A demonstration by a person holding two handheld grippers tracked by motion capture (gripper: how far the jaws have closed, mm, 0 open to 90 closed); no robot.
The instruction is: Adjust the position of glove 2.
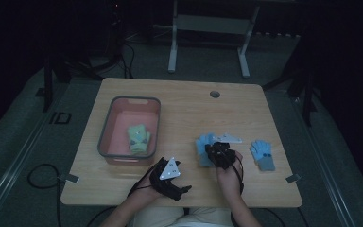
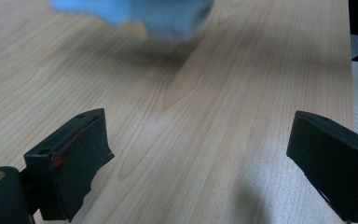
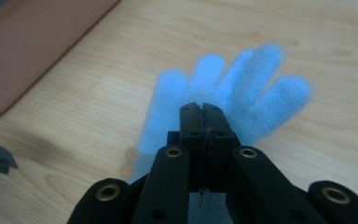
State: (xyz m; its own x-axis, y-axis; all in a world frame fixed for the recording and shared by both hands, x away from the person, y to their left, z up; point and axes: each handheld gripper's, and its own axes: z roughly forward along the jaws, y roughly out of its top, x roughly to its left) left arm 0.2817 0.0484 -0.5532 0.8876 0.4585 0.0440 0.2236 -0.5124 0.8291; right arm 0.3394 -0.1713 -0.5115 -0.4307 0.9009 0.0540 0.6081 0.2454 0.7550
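Blue glove [image 3: 223, 100] lies half-hidden under the clenched right claw [image 3: 201, 109]; left claw [image 2: 200, 154] gapes released.

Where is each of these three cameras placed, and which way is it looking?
High view: above the person's side, looking forward and down on the table, bin and gloves; both forearms enter from below.
Left gripper view: rides the left tool, looking along its open jaws over bare tabletop.
Right gripper view: rides the right tool, jaws shut over a blue glove; whether they pinch it is unclear.
Shared: that blue glove appears in all three; the bin's corner in the high and right gripper views.
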